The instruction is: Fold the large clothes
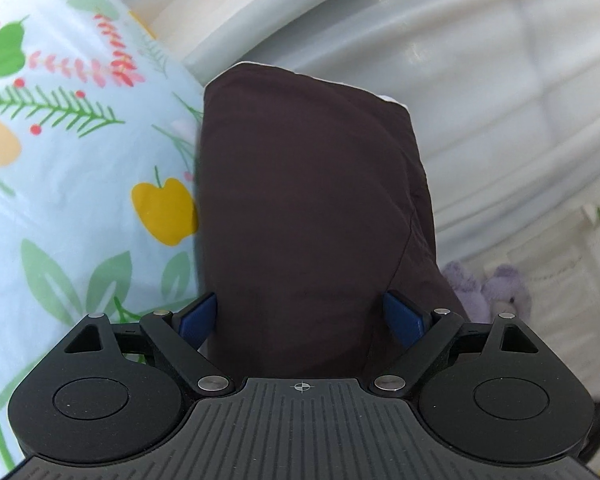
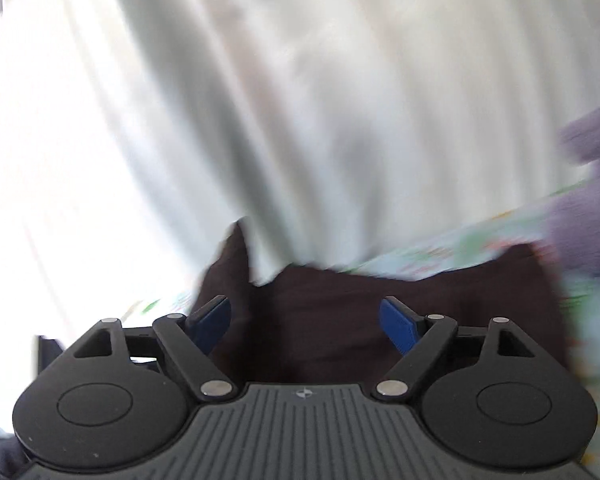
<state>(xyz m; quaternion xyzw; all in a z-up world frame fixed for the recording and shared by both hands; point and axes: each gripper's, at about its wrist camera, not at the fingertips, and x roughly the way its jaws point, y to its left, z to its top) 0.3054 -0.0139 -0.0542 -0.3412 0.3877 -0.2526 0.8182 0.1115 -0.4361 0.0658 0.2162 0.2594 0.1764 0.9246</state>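
Your left gripper (image 1: 300,316), fingers spread, straddles the dark garment (image 1: 308,208) running lengthwise ahead; right gripper (image 2: 306,320) likewise released, seemingly over it.

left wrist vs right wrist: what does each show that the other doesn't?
Left wrist only: the dark garment seen as a long folded panel with a seam, and the floral sheet sharp, with leaves and a yellow fruit print.

Right wrist only: a blurred frame, mostly white curtain, with the garment's edge bunched and uneven.

Both: garment between open jaws of the left gripper and right gripper, floral sheet, something purple and fuzzy at the right.
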